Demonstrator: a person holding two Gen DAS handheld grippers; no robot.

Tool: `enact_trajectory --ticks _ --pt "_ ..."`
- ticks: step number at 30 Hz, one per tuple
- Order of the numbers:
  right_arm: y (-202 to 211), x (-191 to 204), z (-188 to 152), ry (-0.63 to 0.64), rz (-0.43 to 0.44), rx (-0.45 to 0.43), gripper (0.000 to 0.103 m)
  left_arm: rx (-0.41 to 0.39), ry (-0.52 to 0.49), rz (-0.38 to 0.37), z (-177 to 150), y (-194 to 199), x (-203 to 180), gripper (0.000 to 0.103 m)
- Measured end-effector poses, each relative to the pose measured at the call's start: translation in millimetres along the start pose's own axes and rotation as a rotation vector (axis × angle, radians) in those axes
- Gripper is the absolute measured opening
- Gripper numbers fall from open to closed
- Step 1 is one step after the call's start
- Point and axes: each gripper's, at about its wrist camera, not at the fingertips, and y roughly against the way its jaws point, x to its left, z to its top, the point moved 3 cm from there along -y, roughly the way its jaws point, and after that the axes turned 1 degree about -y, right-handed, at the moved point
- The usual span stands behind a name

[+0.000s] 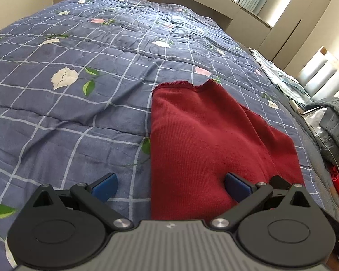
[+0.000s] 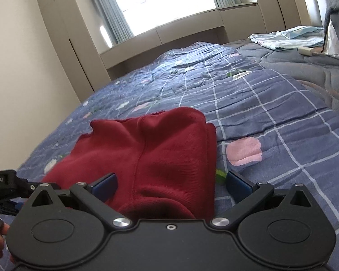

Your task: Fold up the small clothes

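Left wrist view: both jaws released over red garment (image 1: 205, 140) on checked quilt (image 1: 79, 113).

The red garment (image 1: 203, 140) is a fine ribbed knit cloth, matt, with a stitched seam and a slightly frayed far edge. The quilt (image 1: 79, 113) under it is smooth woven cloth, lightly creased, quilted in lines, with a faint sheen and a printed grid and flowers. The left tongs (image 1: 170, 184) have matt black plastic arms, shiny metal pivot pins, a ribbed grey plastic body and blue pads that look rubbery. The right tongs (image 2: 170, 184) are the same, but with a smooth black body. The cabinets (image 2: 63, 45) look like matt beige laminate.
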Motion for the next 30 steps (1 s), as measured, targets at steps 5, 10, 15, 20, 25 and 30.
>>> enact_trajectory --ticks 5,10,15,20,25,30 --pt "6.0 -3.9 -0.9 -0.023 0.011 -0.033 0.080 0.009 0.003 -0.008 0.4 -0.3 0.9 0.103" --pt "7.9 -1.6 -3.9 -0.015 0.066 -0.037 0.058 0.012 0.005 -0.010 0.5 -0.4 1.8 0.103" --pt "8.5 -2.2 -3.1 -0.022 0.078 -0.041 0.051 0.010 0.002 -0.009 0.2 -0.2 1.6 0.103" --pt "8.1 -0.5 -3.8 -0.016 0.074 -0.042 0.051 0.013 0.010 -0.005 -0.1 -0.1 1.6 0.103" --pt "8.0 -0.6 -4.0 -0.017 0.074 -0.042 0.052 0.004 -0.030 0.028 0.7 3.8 -5.1 0.102" --pt "7.6 -0.5 -4.1 -0.010 0.069 -0.041 0.052 0.017 -0.033 0.019 1.4 5.9 -8.2 0.099"
